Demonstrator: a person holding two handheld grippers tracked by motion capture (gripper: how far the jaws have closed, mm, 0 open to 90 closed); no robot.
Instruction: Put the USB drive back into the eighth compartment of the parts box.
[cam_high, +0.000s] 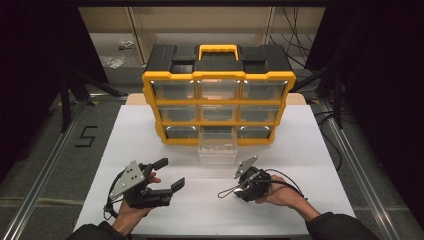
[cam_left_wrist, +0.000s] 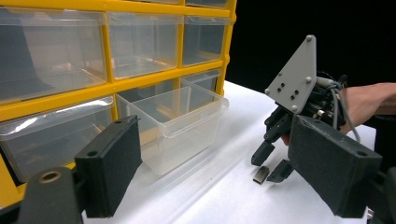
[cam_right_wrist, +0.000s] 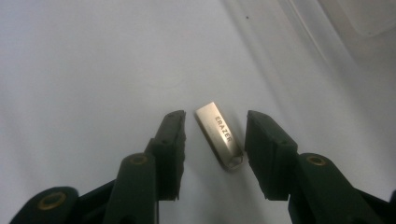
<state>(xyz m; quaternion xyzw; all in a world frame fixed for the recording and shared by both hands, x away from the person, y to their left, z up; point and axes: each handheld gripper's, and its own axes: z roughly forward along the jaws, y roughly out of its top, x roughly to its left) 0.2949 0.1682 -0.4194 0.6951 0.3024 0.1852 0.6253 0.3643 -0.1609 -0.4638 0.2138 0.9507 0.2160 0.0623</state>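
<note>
Two black jaws of the right gripper (cam_right_wrist: 212, 140) stand on either side of a small silver USB stick (cam_right_wrist: 219, 136) lying flat on the white table (cam_high: 150, 135). They are partly open, with a gap showing on each side of the stick, so nothing is gripped yet. The stick lies slantwise between them, its ringed end toward the gripper. Because of that slant, the jaws closing could push on opposite corners and spin the stick instead of clamping it. The metal is thin and smooth, so pads arriving too high may slide over it or flick it across the table.

To the stick's left, the left gripper (cam_high: 167, 175) rests wide open and holds nothing.

Beyond the stick, the clear drawer (cam_left_wrist: 175, 123) stands pulled out from the bottom row of the yellow organiser (cam_high: 218, 107). Its front wall is near the stick. If the stick is lifted with a weak pinch, I judge it may drop short of that wall or glance off the rim.
</note>
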